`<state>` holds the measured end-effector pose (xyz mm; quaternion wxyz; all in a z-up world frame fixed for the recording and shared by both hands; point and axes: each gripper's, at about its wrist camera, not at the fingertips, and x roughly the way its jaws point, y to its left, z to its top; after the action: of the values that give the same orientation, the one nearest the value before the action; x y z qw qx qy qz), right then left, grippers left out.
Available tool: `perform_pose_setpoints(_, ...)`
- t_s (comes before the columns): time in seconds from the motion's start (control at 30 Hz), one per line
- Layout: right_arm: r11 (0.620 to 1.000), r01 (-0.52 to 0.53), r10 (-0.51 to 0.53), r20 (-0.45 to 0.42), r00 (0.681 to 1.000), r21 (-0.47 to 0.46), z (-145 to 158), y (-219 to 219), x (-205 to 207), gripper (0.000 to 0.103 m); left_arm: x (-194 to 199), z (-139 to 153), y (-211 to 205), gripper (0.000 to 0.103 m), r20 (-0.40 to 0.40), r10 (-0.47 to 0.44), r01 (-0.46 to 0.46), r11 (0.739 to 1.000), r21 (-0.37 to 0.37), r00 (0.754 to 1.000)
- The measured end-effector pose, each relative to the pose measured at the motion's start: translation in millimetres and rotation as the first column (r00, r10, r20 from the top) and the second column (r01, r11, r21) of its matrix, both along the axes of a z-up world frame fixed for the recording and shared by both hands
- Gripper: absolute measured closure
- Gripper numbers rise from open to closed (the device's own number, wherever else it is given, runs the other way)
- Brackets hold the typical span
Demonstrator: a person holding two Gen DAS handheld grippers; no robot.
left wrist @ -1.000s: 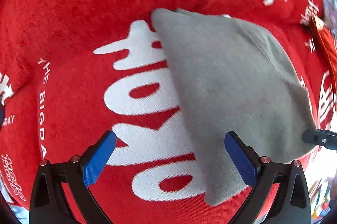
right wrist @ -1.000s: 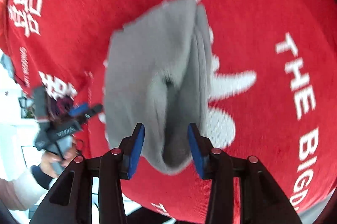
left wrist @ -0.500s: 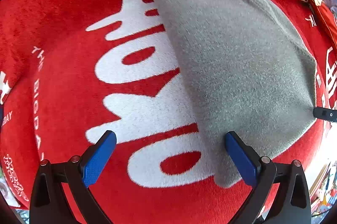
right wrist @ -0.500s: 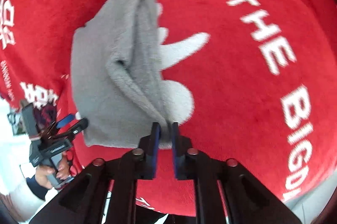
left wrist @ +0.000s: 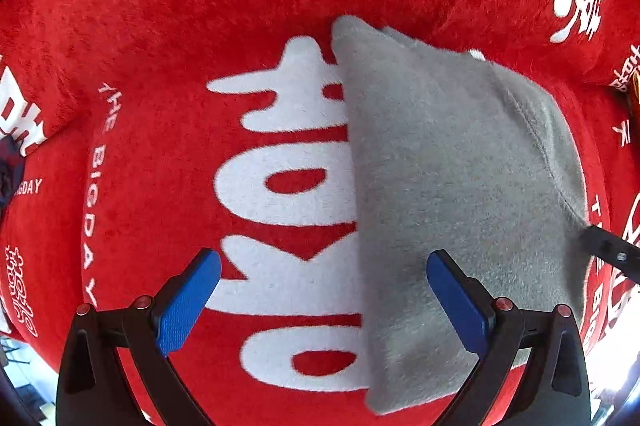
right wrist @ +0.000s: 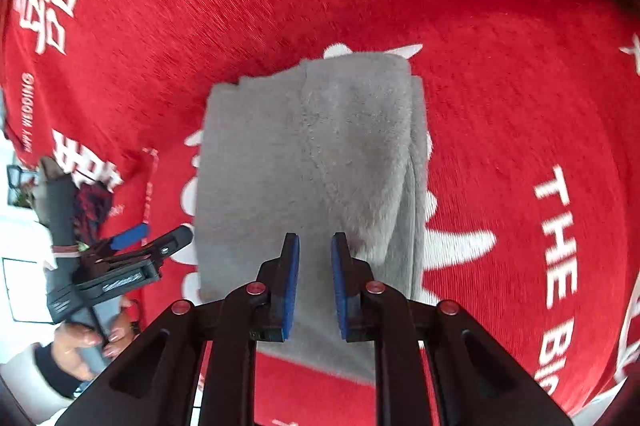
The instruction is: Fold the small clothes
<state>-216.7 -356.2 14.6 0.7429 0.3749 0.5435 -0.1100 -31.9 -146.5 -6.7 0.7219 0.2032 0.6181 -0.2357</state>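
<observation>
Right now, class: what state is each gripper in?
Left gripper: open, holding nothing, above the grey garment.
Right gripper: jaws narrowly apart, nothing visibly pinched, over the garment.

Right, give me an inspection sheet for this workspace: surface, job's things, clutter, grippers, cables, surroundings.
Surface: red fleece blanket with white lettering, covering the whole work area.
Job's things: one grey garment, lying flat in layers on the blanket, with a seam and stacked edges showing.
Clutter: dark patterned item at the blanket's edge, too blurred to identify.
Grippers: left gripper wide open above the garment's edge, gripping nothing. Right gripper nearly closed over the garment; cannot tell whether it pinches cloth.
Cables: nothing seen.
Surroundings: a person's hand in a pale sleeve holds the left gripper's handle; the bright room beyond the blanket is blurred.
</observation>
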Motion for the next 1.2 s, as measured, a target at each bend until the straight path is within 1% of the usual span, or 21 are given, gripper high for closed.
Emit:
perform_pose_setpoints(0.03,1.000,0.003,-0.003,-0.028,1.000,0.000,-9.9,-3.1,-1.7,0.088,-3.2,-1.7,-2.1,0.000,-0.005,0.000,0.000,1.000,0.005,1.000)
perform_pose_setpoints(0.07,1.000,0.012,-0.012,-0.036,0.999,0.011,-17.2,-6.3,-4.7,0.089,-5.0,-4.5,-2.9,0.000,-0.008,0.002,-0.001,1.000,0.007,1.000)
perform_pose_setpoints(0.1,0.999,0.027,-0.026,-0.031,0.999,0.028,-21.7,-9.3,-8.5,0.096,-6.2,-6.3,-3.3,0.000,-0.009,0.004,-0.004,1.000,0.009,1.000)
perform_pose_setpoints(0.13,0.998,0.048,-0.047,-0.016,0.999,0.051,-24.8,-12.9,-13.2,0.100,-6.7,-7.2,-3.5,0.000,-0.010,0.007,-0.007,1.000,0.009,1.000)
perform_pose_setpoints(0.17,0.994,0.070,-0.070,-0.003,0.998,0.081,-26.3,-16.3,-17.5,0.100,-6.8,-7.3,-3.4,0.000,-0.011,0.011,-0.011,1.000,0.010,1.000)
perform_pose_setpoints(0.23,0.991,0.089,-0.090,0.000,0.996,0.103,-25.6,-18.0,-21.7,0.100,-7.4,-6.6,-3.0,0.000,-0.012,0.015,-0.015,1.000,0.016,1.000)
perform_pose_setpoints(0.37,0.992,0.077,-0.076,-0.010,0.997,0.102,-21.2,-14.2,-21.4,0.100,-10.1,-2.9,-0.9,0.000,-0.007,0.015,-0.015,0.999,0.038,1.000)
perform_pose_setpoints(0.5,0.987,0.100,-0.100,-0.007,0.995,0.125,-17.1,-17.1,-27.7,0.099,-14.3,3.5,4.3,0.000,-0.005,0.017,-0.017,0.999,0.052,1.000)
perform_pose_setpoints(0.53,0.986,0.109,-0.108,-0.010,0.994,0.128,-16.6,-18.4,-30.6,0.098,-14.8,5.1,5.8,0.000,-0.004,0.019,-0.018,0.998,0.053,1.000)
perform_pose_setpoints(0.6,0.986,0.126,-0.122,-0.046,0.991,0.106,-17.0,-20.5,-35.7,0.092,-17.0,10.0,9.1,0.000,-0.001,0.020,-0.020,0.998,0.052,1.000)
perform_pose_setpoints(0.73,0.972,0.181,-0.173,-0.066,0.983,0.150,-19.2,-28.8,-52.7,0.092,-21.6,19.0,11.7,0.000,0.008,0.027,-0.027,0.998,0.056,1.000)
perform_pose_setpoints(0.8,0.970,0.187,-0.178,-0.068,0.982,0.158,-16.9,-28.9,-58.2,0.092,-23.3,21.9,13.9,0.000,0.009,0.034,-0.034,0.998,0.056,0.999)
perform_pose_setpoints(0.93,0.971,0.165,-0.156,-0.067,0.986,0.173,-11.0,-20.6,-65.6,0.092,-28.3,26.9,19.4,0.000,0.026,0.041,-0.042,0.998,0.056,0.999)
perform_pose_setpoints(1.03,0.971,0.149,-0.138,-0.068,0.988,0.185,-9.3,-9.8,-70.4,0.092,-34.6,29.4,25.3,0.000,0.017,0.039,-0.040,0.998,0.045,0.999)
perform_pose_setpoints(1.2,0.968,0.143,-0.132,-0.070,0.989,0.205,-10.2,17.0,-75.4,0.092,-50.7,34.2,38.8,0.000,0.002,0.006,-0.006,1.000,0.024,1.000)
